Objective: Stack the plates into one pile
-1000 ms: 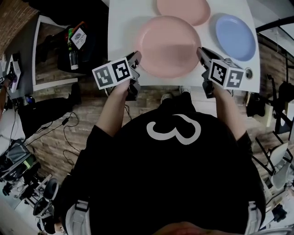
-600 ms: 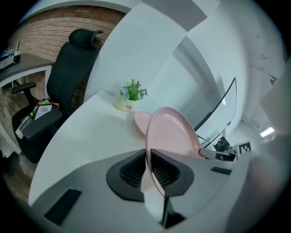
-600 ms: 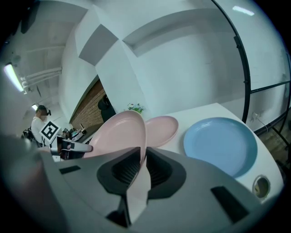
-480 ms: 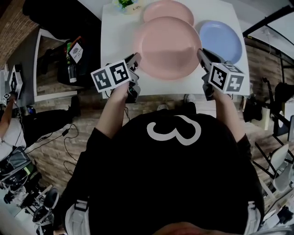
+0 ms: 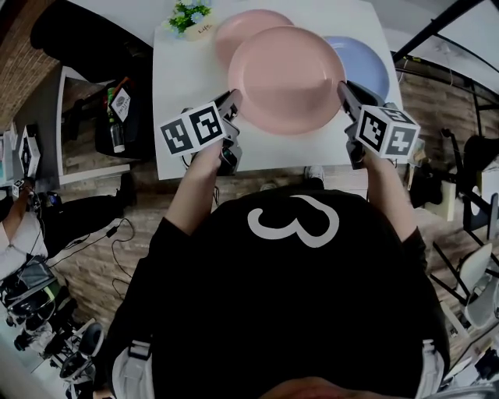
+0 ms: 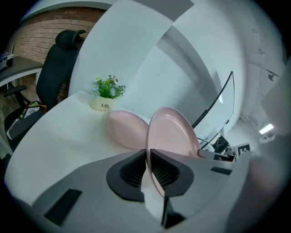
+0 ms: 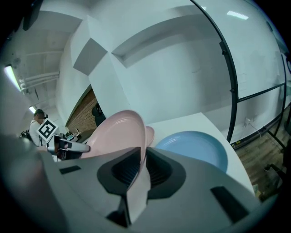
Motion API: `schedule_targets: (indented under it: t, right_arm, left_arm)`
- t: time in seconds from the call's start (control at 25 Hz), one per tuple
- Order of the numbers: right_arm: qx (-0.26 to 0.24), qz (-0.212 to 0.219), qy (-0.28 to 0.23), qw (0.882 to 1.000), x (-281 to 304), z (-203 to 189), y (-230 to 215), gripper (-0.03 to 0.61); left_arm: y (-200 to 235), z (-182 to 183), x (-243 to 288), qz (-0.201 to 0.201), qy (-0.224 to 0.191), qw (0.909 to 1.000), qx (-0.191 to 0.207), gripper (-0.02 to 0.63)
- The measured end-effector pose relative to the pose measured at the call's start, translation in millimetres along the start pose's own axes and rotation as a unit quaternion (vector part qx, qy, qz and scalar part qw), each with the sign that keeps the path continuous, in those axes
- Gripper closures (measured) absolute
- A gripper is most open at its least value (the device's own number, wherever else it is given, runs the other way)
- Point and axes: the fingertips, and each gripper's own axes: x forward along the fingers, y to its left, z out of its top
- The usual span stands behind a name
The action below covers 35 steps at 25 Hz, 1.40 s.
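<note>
A large pink plate (image 5: 285, 78) hangs above the white table (image 5: 187, 93), gripped at opposite rims. My left gripper (image 5: 233, 99) is shut on its left rim, and in the left gripper view the plate (image 6: 173, 136) stands edge-on between the pads. My right gripper (image 5: 344, 88) is shut on the right rim, the plate (image 7: 119, 134) running between its jaws. A second pink plate (image 5: 238, 30) lies on the table behind, partly covered by the held one; it is also seen as the far pink plate (image 6: 125, 129). A blue plate (image 5: 365, 62) lies at the right, likewise the blue plate (image 7: 195, 148).
A small potted plant (image 5: 189, 17) stands at the table's far left corner. A black office chair (image 6: 59, 59) is beyond the table's left side. Cluttered shelves and cables lie on the floor at the left (image 5: 117, 101). A black pole (image 7: 229, 82) rises right of the table.
Both grippers have carried the large pink plate up and away from me, so it now overlaps the second pink plate and part of the blue one. The grips are unchanged.
</note>
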Motion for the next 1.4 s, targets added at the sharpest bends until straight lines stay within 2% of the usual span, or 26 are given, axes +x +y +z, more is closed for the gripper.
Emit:
schedule_targets:
  t: [0.76, 1.4]
  right_arm:
    - [-0.017, -0.040, 0.005, 0.999, -30, 25, -124, 0.526]
    - [-0.023, -0.062, 0.040, 0.997, -18, 9, -177, 0.526]
  left_arm:
    - [-91, -13, 96, -0.015, 0.020, 0.9993, 0.030, 0.569]
    - [-101, -37, 148, -0.004, 0.049, 0.9982, 0.034, 0.568]
